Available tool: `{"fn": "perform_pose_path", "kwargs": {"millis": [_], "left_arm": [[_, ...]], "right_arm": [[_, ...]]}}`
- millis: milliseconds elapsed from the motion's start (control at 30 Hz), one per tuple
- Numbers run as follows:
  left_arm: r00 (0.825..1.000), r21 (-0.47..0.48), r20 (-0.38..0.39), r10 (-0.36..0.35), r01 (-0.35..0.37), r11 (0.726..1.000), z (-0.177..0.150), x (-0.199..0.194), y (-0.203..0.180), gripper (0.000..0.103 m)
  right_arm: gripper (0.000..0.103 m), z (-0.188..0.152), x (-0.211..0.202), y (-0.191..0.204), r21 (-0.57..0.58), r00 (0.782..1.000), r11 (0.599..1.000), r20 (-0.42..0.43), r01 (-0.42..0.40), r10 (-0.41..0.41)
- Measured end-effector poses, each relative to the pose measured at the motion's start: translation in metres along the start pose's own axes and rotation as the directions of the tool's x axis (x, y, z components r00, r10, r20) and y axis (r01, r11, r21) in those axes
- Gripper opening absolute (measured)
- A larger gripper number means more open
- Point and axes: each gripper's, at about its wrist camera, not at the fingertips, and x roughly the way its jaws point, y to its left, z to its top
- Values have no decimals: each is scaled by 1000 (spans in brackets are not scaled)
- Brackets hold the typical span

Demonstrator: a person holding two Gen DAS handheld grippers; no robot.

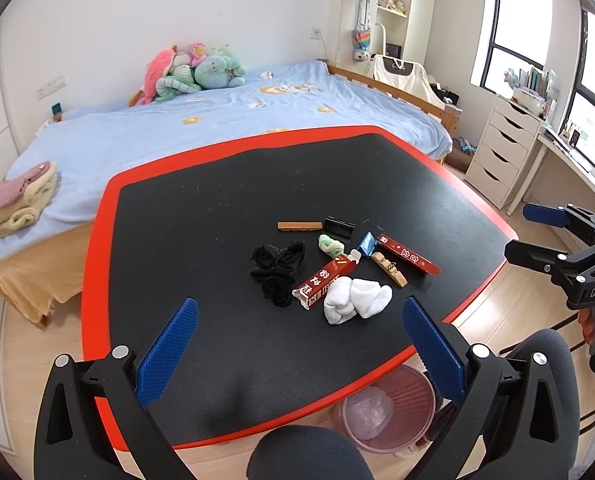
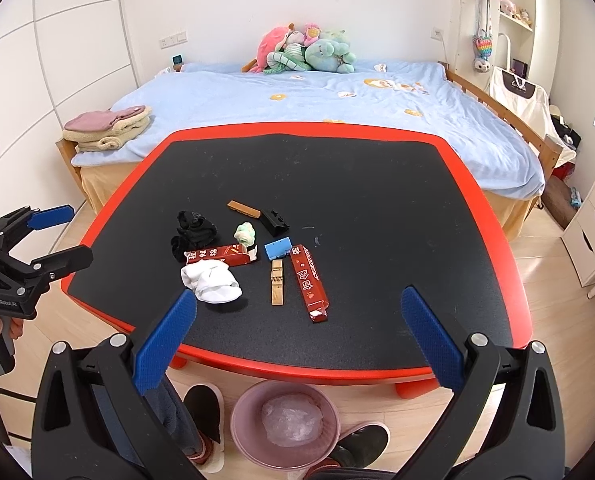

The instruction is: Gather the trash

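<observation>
Left gripper (image 1: 299, 318): hovering over the near edge of the table, fingers spread wide, gripping nothing.
Right gripper (image 2: 297, 308): hanging above the table's near edge, fingers also spread wide and empty.
Table (image 2: 377, 184): black top with a red rim, standing in front of a bed (image 2: 337, 92).
Trash: lying in a loose cluster mid-table; two red cartons (image 2: 221, 255) (image 2: 309, 282), a blue piece (image 2: 277, 249) and a greenish wad (image 2: 245, 233).
Other items: white socks (image 2: 211, 280) touching the first carton, black socks (image 2: 193, 230) behind it, a wooden clip (image 2: 277, 282) between the cartons.
Bin (image 2: 285, 424): pink, sitting on the floor under the near edge, holding crumpled clear plastic.
</observation>
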Motion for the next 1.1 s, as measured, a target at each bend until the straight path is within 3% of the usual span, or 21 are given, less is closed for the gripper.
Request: {"fn": "perform_pose_path", "kwargs": {"millis": [333,1100], "left_arm": [[999,41,24,-24,23,999,-2,-4,-2,98],[999,55,-15,36,-35,998,0,1,-4,98]], "right_arm": [[100,1,4,4,-23,1000,1000,-12,2,-2],[100,-1,11,12,-35,999,999,-36,-10,9]]}}
